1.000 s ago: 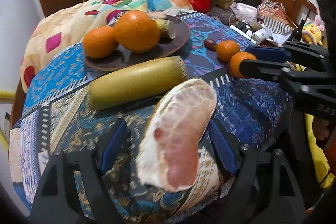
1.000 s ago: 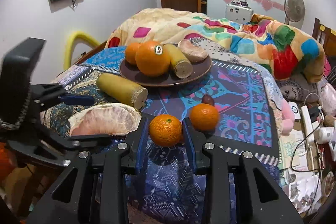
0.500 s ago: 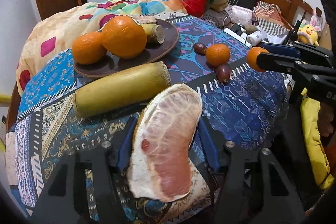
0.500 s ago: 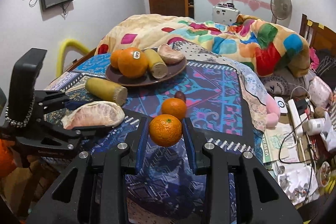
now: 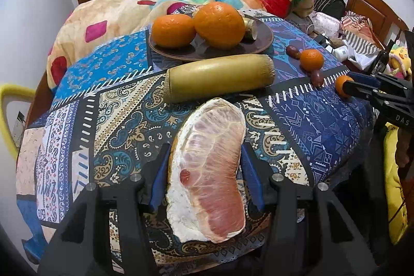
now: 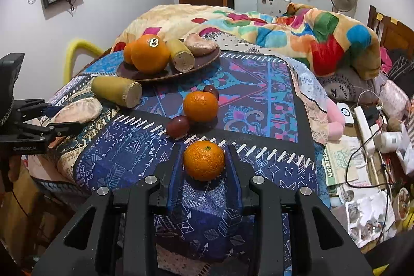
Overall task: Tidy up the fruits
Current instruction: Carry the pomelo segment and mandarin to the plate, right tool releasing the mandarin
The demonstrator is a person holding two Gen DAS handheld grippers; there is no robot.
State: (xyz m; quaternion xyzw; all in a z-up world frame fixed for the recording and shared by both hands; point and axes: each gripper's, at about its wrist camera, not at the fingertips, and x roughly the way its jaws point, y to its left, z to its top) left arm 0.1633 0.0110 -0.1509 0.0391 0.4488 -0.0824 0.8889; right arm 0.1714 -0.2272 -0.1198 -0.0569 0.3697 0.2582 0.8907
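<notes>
Big peeled pomelo wedge [image 5: 207,167], pink flesh and white pith, sits lengthwise at bottom centre of the left view. Above it a yellow-green cane chunk [image 5: 220,78] lies sideways, just in front of the brown plate [image 5: 264,40] holding two oranges [image 5: 220,25], another cane piece and a wedge. Right view: one mandarin [image 6: 204,160] at centre, another [image 6: 200,106] above it, flanked by two dark red plums [image 6: 177,126].

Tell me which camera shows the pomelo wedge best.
The left wrist view: the pomelo wedge fills the foreground, its pink flesh and white pith clear, held between the left gripper fingers. In the right wrist view the wedge is small at the left edge, seen from its pale side and partly hidden by that gripper.
</notes>
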